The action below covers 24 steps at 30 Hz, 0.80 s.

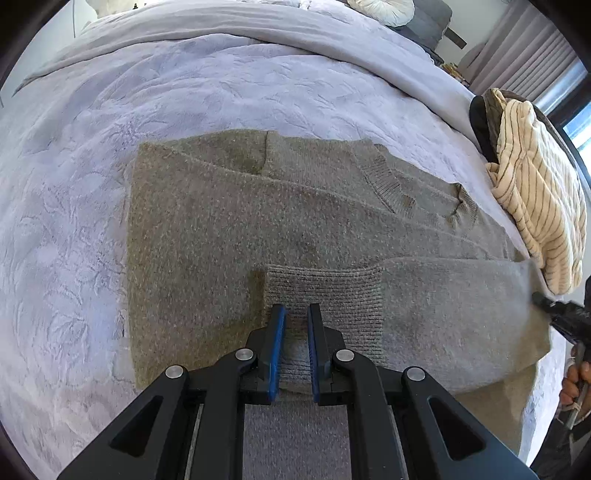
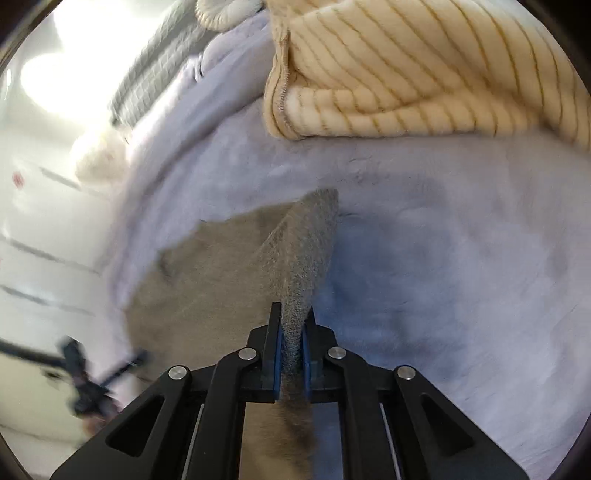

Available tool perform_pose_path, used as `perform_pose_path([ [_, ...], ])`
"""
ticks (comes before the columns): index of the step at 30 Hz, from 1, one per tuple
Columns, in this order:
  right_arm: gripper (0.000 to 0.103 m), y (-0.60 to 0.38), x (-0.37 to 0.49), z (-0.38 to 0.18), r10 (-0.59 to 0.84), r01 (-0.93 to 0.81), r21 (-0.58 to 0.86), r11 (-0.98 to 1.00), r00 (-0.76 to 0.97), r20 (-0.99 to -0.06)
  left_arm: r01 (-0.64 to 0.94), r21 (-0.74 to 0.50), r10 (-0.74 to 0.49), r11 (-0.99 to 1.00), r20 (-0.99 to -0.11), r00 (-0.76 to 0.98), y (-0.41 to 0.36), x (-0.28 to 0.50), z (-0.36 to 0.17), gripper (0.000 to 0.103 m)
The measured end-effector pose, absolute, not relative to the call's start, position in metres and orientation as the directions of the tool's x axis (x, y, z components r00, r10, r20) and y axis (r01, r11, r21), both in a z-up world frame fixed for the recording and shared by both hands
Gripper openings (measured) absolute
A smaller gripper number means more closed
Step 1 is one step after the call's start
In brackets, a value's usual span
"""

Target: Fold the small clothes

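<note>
A grey-brown knit sweater (image 1: 229, 229) lies partly folded on the bed, with a sleeve laid across its front. My left gripper (image 1: 295, 314) is shut on the sleeve's ribbed cuff (image 1: 332, 291), which runs up between the blue pads. In the right wrist view my right gripper (image 2: 293, 317) is shut on a raised fold (image 2: 310, 251) of the same sweater (image 2: 221, 266), lifted off the bedspread. The right gripper's black tip (image 1: 565, 317) shows at the sweater's right edge in the left wrist view, with a hand (image 1: 576, 380) behind it.
A lavender quilted bedspread (image 1: 221, 85) covers the bed. A cream garment with thin stripes (image 1: 535, 192) is heaped just right of the sweater and lies beyond my right gripper (image 2: 406, 74). A pillow (image 1: 388, 9) and curtains (image 1: 535, 62) are at the back.
</note>
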State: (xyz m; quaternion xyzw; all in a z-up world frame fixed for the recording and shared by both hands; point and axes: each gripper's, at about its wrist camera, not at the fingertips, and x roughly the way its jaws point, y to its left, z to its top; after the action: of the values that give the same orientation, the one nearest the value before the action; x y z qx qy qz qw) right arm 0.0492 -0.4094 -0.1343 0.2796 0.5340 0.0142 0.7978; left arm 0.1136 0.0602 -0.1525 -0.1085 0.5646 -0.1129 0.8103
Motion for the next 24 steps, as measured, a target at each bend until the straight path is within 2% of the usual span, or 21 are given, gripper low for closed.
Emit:
perform_pose_path([
  [2,0.009,-0.411,0.049,-0.153,0.257,0.296,0.376,0.878,0.372,-0.892,0.067,-0.29,-0.295,0.955,-0.894,0.336,0.057,0.114,-0.151,0.012],
  [5,0.011,-0.417,0.041,-0.16,0.266,0.35,0.413,0.841,0.396,-0.879,0.078,-0.216,-0.23,0.973,-0.909,0.347,0.058,0.111,-0.144,0.012],
  [6,0.012,-0.417,0.038,-0.158,0.261,0.364,0.415,0.834,0.402,-0.878,0.079,-0.197,-0.212,0.977,-0.911,0.355,0.061,0.108,-0.141,0.017],
  [7,0.017,-0.416,0.033,-0.151,0.24,0.376,0.399,0.836,0.404,-0.883,0.076,-0.193,-0.208,0.978,-0.91,0.359,0.066,0.106,-0.139,0.053],
  [9,0.017,-0.408,0.025,-0.138,0.204,0.359,0.36,0.861,0.406,-0.891,0.043,-0.215,-0.214,0.976,-0.896,0.389,0.079,0.1,-0.132,0.096],
  [12,0.017,-0.394,0.008,-0.12,0.196,0.323,0.35,0.879,0.426,-0.883,0.045,-0.253,-0.25,0.966,-0.883,0.397,0.087,0.096,-0.125,0.096],
  [14,0.02,-0.384,-0.004,-0.11,0.237,0.306,0.392,0.868,0.44,-0.866,0.045,-0.269,-0.264,0.962,-0.881,0.393,0.089,0.095,-0.125,0.096],
  [16,0.031,-0.371,-0.015,-0.107,0.289,0.291,0.44,0.85,0.44,-0.85,0.057,-0.297,-0.297,0.953,-0.882,0.366,0.086,0.096,-0.129,0.096],
  [17,0.032,-0.362,-0.014,-0.106,0.303,0.282,0.448,0.849,0.434,-0.848,0.061,-0.309,-0.31,0.949,-0.882,0.356,0.083,0.097,-0.131,0.095],
  [19,0.032,-0.349,-0.016,-0.108,0.32,0.254,0.448,0.857,0.42,-0.849,0.093,-0.341,-0.353,0.935,-0.878,0.324,0.074,0.098,-0.135,0.067],
  [20,0.032,-0.34,-0.013,-0.11,0.318,0.238,0.438,0.867,0.413,-0.853,0.106,-0.339,-0.355,0.935,-0.884,0.304,0.068,0.098,-0.138,0.059],
  [21,0.032,-0.333,-0.01,-0.11,0.303,0.222,0.415,0.883,0.407,-0.862,0.117,-0.332,-0.352,0.936,-0.891,0.288,0.061,0.098,-0.141,0.041],
  [22,0.032,-0.326,-0.007,-0.112,0.281,0.207,0.385,0.899,0.402,-0.872,0.122,-0.315,-0.337,0.941,-0.898,0.282,0.058,0.097,-0.144,0.032],
  [23,0.032,-0.32,-0.003,-0.115,0.269,0.204,0.368,0.907,0.392,-0.88,0.126,-0.284,-0.309,0.95,-0.907,0.286,0.055,0.097,-0.145,0.028],
  [24,0.032,-0.318,-0.004,-0.119,0.261,0.206,0.355,0.912,0.378,-0.888,0.132,-0.254,-0.283,0.958,-0.913,0.293,0.054,0.095,-0.146,0.016],
])
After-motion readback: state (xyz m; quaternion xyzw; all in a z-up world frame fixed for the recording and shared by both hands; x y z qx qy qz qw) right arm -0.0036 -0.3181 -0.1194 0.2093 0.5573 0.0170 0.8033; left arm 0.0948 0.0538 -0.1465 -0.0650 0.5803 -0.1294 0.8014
